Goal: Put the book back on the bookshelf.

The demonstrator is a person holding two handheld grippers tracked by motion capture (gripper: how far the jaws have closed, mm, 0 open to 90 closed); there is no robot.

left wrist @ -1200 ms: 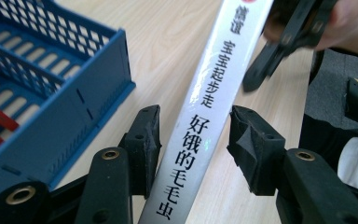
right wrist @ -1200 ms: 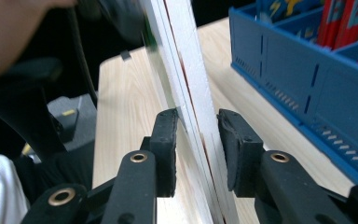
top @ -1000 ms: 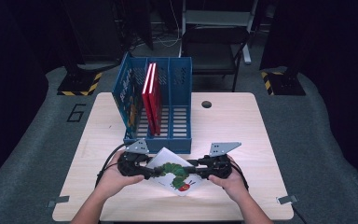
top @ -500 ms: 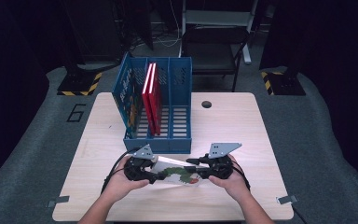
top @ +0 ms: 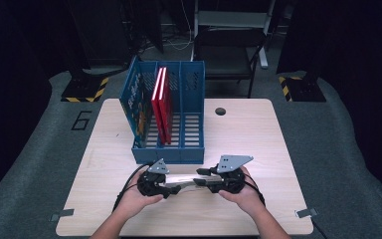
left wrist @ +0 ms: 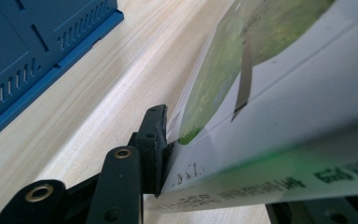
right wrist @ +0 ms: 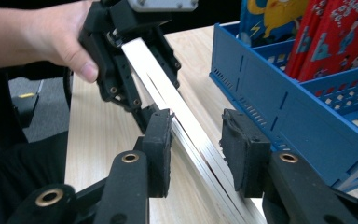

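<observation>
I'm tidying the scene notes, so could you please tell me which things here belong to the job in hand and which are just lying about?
In hand:
- thin white picture book
- left gripper, shut on it
- right gripper, fingers apart around it
- blue slotted plastic file rack

Lying about:
- two red books in the rack
- black chair

Thin white picture book (top: 181,181), green cover art, tilted on edge, lifted just in front of blue rack

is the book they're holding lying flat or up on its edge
On edge: the book shows as a thin strip between left gripper and right gripper.
</observation>
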